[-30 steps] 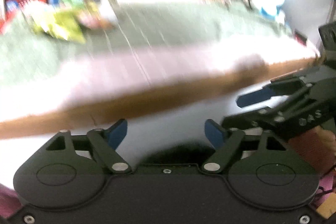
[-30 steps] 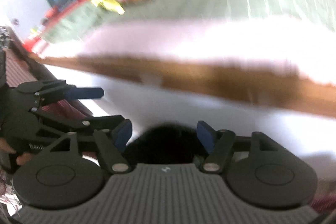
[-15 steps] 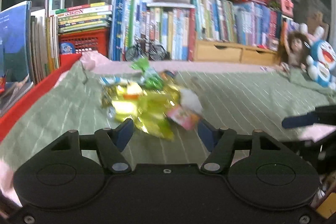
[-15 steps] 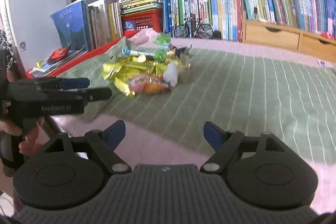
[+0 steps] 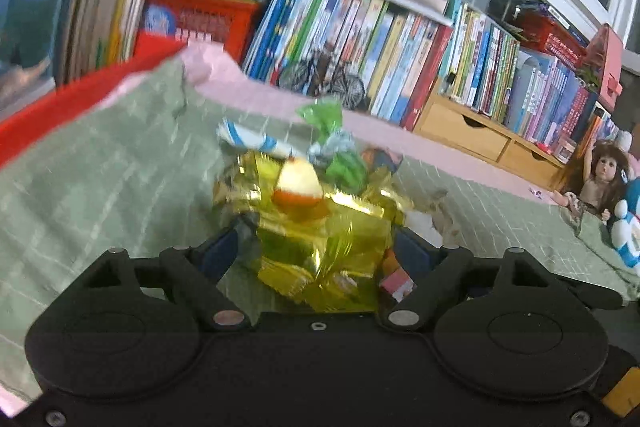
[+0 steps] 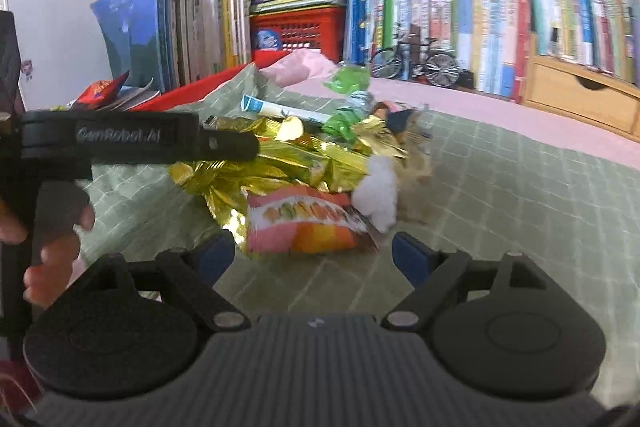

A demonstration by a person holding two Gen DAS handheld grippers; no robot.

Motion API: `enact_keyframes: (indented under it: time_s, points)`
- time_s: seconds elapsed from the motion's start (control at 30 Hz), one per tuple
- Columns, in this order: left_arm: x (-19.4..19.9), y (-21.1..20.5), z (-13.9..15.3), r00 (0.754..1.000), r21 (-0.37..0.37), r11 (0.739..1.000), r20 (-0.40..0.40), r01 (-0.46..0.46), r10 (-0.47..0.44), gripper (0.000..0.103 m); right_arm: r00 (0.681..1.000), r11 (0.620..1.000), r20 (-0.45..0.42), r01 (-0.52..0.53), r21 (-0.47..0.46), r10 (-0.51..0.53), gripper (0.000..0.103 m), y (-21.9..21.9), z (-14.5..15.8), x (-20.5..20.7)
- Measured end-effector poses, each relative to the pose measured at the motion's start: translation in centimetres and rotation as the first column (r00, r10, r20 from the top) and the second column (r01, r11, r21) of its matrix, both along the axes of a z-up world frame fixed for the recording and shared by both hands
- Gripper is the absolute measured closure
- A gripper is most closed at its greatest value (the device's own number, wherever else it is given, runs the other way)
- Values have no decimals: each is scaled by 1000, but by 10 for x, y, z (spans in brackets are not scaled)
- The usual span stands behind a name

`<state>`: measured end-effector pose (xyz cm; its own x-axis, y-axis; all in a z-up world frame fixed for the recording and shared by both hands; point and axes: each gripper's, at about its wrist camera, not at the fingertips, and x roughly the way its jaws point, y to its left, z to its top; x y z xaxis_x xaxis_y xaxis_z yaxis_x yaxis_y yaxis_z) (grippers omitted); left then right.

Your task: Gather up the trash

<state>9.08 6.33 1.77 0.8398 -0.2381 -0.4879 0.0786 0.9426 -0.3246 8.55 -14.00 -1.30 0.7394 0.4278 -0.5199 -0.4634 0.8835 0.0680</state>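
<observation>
A heap of trash lies on the green checked cloth [image 6: 520,195]: gold foil wrappers [image 5: 320,239], green wrappers [image 6: 344,123], a white and blue packet [image 6: 280,111], a white wad [image 6: 378,191] and a pink and orange snack packet [image 6: 304,227]. My left gripper [image 5: 316,251] is low at the heap, its jaws opening, with gold foil between the fingers and no firm press visible. My right gripper [image 6: 314,253] is just short of the snack packet, its jaws opening with nothing clamped. The left gripper's black finger [image 6: 232,147] reaches over the heap's left side, held by a hand [image 6: 48,259].
Rows of books [image 6: 460,7] and a red basket [image 6: 298,31] stand behind the cloth, with a model bicycle [image 6: 416,61] and wooden drawers [image 6: 580,91]. A red tray edge [image 5: 80,95] runs along the left. A doll [image 5: 596,179] and a blue toy [image 5: 630,223] sit far right.
Both grippers moved forward from the table's edge over the cloth up to the heap. The left view tilted and its fingers now flank the gold foil. The right jaws spread wider.
</observation>
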Motion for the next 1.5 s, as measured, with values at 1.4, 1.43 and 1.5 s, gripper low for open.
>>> enact_keyframes:
  time_s: [1.4,1.43,1.5]
  points:
    - [-92,-133,24,898,339,875,149,346,-413,20,922,921,-9,386,53,-386,15,-150,19,-39]
    - [-90,-131,23,897,340,872,144,352,-418,20,923,921,-8,385,61,-385,15,-151,20,-41]
    - [-86,-126,20,906,296,884,113,362,-409,19,927,923,-8,375,80,-376,15,-151,21,-41]
